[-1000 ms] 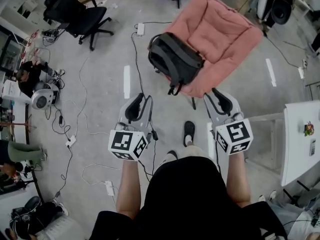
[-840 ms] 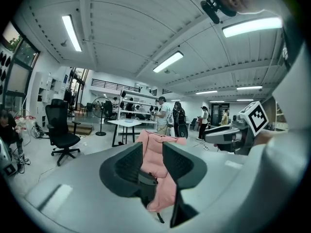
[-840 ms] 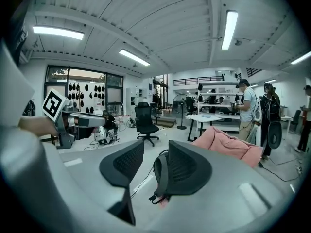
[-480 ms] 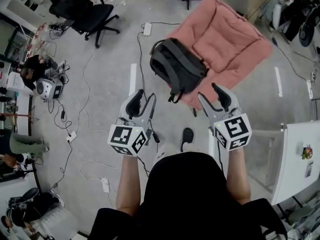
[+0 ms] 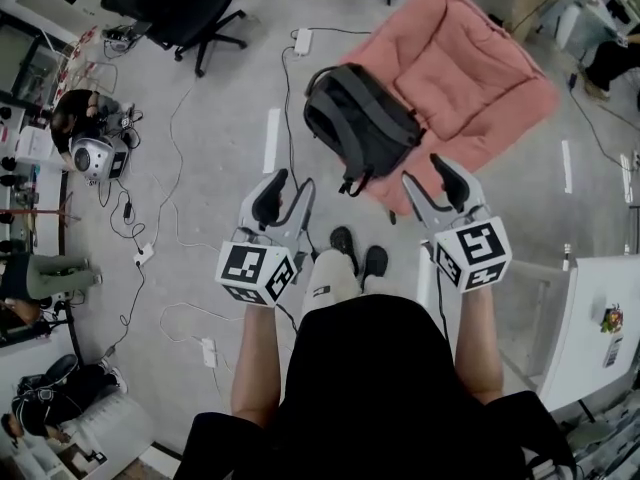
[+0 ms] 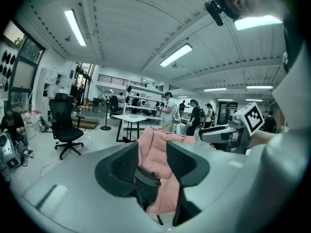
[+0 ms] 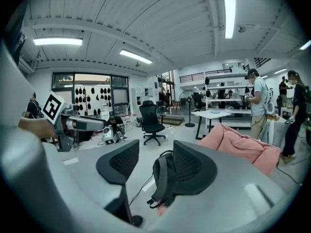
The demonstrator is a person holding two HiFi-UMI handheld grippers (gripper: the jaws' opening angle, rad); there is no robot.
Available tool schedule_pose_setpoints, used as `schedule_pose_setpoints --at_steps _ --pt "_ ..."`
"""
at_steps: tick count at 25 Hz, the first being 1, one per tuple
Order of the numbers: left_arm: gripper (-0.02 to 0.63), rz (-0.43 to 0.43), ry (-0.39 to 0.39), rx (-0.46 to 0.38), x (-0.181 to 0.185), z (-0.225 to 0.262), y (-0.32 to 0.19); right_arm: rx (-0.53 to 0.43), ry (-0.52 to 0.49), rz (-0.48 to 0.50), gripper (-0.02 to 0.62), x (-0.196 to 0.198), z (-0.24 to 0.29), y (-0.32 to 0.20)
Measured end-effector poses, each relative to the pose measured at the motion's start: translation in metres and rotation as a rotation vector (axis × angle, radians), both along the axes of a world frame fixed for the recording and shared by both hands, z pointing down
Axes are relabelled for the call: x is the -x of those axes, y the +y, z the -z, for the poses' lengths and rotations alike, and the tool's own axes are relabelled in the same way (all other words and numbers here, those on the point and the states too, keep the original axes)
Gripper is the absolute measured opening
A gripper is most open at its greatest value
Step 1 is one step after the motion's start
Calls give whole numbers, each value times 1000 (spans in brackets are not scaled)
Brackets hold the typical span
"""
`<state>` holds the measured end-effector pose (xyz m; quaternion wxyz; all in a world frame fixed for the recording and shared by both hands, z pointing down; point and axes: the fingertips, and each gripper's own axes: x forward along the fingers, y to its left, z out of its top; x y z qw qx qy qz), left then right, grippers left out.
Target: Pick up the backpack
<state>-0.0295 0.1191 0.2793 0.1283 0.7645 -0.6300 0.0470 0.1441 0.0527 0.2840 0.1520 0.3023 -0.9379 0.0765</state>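
A black backpack (image 5: pixel 360 128) leans upright against the front left corner of a pink cushioned chair (image 5: pixel 470 68) on the floor. My left gripper (image 5: pixel 288 190) is held just short of it at the lower left, jaws opening, nothing between them. My right gripper (image 5: pixel 432 183) hangs at the backpack's lower right, over the chair's front edge, jaws also opening and empty. In the left gripper view the backpack (image 6: pixel 145 182) and pink chair (image 6: pixel 156 149) lie ahead between the fingers. In the right gripper view the backpack (image 7: pixel 163 178) stands ahead, apart from the pads.
A black office chair (image 5: pixel 180 13) stands at the far left. Cables and a power strip (image 5: pixel 300 40) trail across the grey floor. A white table (image 5: pixel 600 338) is at the right. Gear and people sit along the left edge. The person's feet (image 5: pixel 345 246) are below the backpack.
Both grippers have moved forward towards the backpack, and their jaws have spread wider. The person has stepped closer to the chair.
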Motion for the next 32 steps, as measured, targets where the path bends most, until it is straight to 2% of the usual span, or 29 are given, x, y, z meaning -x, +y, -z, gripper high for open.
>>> schedule_pose_setpoints --at_steps 10,25,32 --pt "178 -31 39 15 31 -16 -34 18 43 -9 202 34 -11 -28" --pt "182 -127 122 46 132 -39 -165 32 117 -51 202 149 -14 -133" --pt "183 -177 146 75 162 -54 -205 60 158 -81 202 183 -27 -168"
